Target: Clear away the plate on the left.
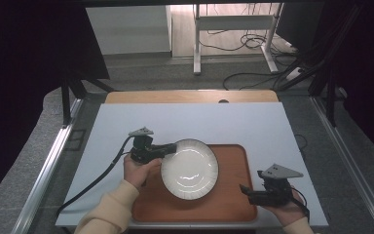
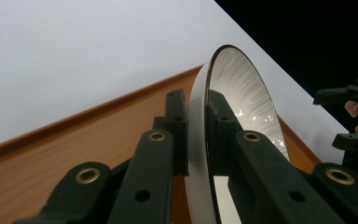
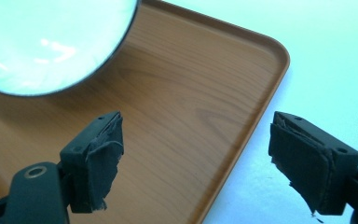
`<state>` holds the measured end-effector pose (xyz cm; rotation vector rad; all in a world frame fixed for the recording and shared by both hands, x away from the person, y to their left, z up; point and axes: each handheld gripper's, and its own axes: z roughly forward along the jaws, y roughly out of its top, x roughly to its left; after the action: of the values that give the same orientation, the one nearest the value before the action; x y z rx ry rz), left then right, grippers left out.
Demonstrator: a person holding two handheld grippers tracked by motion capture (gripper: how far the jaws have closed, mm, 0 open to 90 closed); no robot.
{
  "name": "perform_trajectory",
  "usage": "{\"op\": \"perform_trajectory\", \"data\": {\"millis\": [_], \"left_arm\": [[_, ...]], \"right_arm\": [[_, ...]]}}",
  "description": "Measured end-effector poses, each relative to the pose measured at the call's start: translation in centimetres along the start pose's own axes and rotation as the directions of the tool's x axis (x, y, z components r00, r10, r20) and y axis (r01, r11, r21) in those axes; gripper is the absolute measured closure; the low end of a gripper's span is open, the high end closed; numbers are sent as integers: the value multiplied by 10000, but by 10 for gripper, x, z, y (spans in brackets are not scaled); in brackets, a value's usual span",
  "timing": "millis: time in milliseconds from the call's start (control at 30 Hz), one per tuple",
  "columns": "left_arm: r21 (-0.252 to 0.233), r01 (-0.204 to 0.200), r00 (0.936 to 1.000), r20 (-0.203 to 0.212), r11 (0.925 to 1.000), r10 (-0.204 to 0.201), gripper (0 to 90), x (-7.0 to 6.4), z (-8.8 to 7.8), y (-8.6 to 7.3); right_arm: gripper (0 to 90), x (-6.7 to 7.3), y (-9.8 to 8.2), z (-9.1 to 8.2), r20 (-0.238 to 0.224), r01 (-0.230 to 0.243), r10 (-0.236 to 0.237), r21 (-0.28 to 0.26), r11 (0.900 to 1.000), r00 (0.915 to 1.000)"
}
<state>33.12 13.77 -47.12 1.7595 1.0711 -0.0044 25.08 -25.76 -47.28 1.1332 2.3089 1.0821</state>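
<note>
1. A person at a white table [image 1: 126, 126] is working a handheld gripper in each hand, with both forearms coming in from the near edge in the high view.
2. The left gripper [image 1: 171, 147] is pinching the left rim of a white plate [image 1: 190, 168]; in the left gripper view its two black jaws are pressing on either side of the plate's edge [image 2: 196, 140], one on the underside and one on the glossy ribbed face.
3. The plate is sitting over the left part of a wooden tray [image 1: 233, 195], with its left edge reaching past the tray's left rim above the table. Whether it is resting on the tray or raised off it is not clear.
4. In the left gripper view the plate is standing almost edge-on to the camera, with its dark rim line curving away from the jaws and the tray's raised lip [image 2: 98, 109] running behind it against the white tabletop.
5. The right gripper [image 1: 246, 191] is hovering at the tray's near right corner, well apart from the plate, with the person's right hand [image 1: 285, 212] wrapped under its body.
6. The right gripper's jaws are standing spread wide with nothing between them; in the right gripper view its worn black pads [image 3: 100, 158] are framing bare wood grain and the tray's rounded corner [image 3: 279, 51].
7. In that same view the plate [image 3: 46, 42] is showing at the upper left, apart from both pads.
</note>
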Motion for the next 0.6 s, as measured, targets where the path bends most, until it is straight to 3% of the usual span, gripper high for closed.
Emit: {"op": "perform_trajectory", "data": {"millis": [600], "left_arm": [[738,324,9995,24,9967,-327,824,5,29,-16]], "right_arm": [[183,0,0,0,-3,58,-58,29,10000,10000]]}}
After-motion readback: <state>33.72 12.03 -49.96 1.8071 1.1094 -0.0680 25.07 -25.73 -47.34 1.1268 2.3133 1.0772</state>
